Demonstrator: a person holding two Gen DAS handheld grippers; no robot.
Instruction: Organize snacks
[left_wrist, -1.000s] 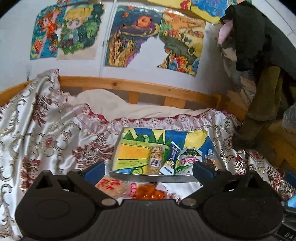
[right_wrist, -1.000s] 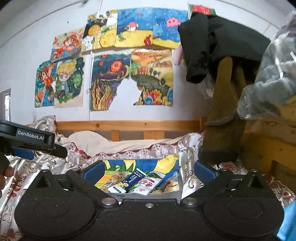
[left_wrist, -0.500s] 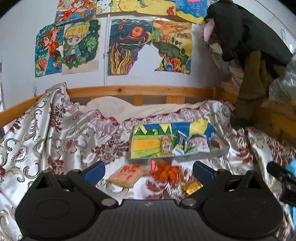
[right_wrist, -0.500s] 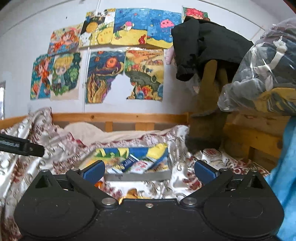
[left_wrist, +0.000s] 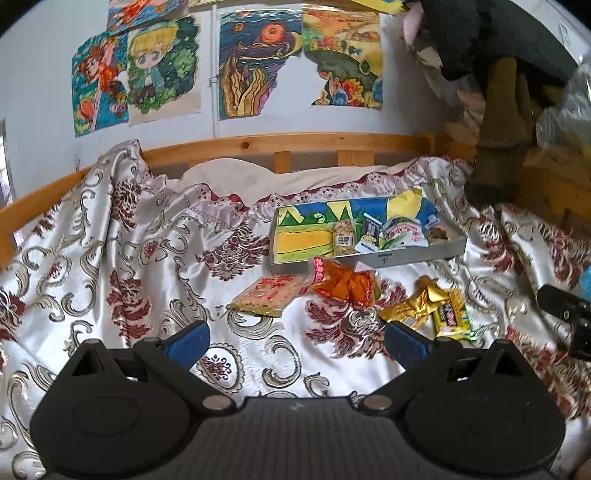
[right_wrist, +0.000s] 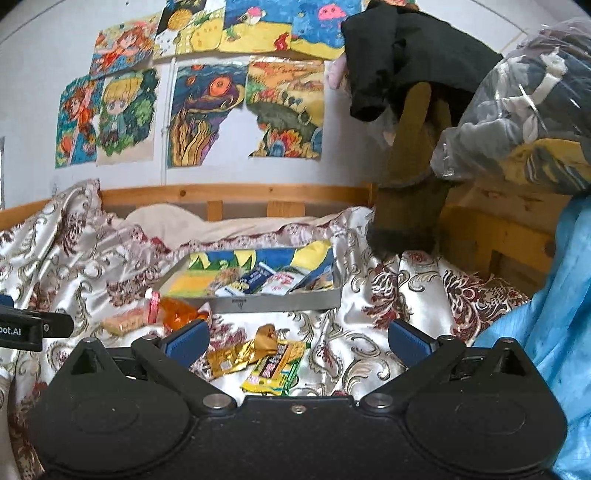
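Note:
A shallow box (left_wrist: 406, 255) with a painted lining sits on the bed and holds several snack packs (left_wrist: 371, 232); it also shows in the right wrist view (right_wrist: 277, 302). In front of it lie a pink cracker pack (left_wrist: 267, 294), an orange bag (left_wrist: 343, 282), a gold wrapper (left_wrist: 413, 306) and a yellow pack (left_wrist: 452, 317). The right wrist view shows the gold wrapper (right_wrist: 245, 352) and yellow pack (right_wrist: 275, 367) close below. My left gripper (left_wrist: 295, 341) is open and empty, above the bedspread short of the loose snacks. My right gripper (right_wrist: 297, 338) is open and empty, over the gold and yellow packs.
A patterned satin bedspread (left_wrist: 110, 266) covers the bed, with a wooden rail (left_wrist: 295, 142) and a drawing-covered wall behind. Dark clothes (right_wrist: 406, 48) and a plastic bag (right_wrist: 517, 103) hang at the right. Blue fabric (right_wrist: 554, 314) lies at the right edge.
Both grippers have pulled back from the box and tilted down, so the loose snacks in front of it came into view. Both stayed open.

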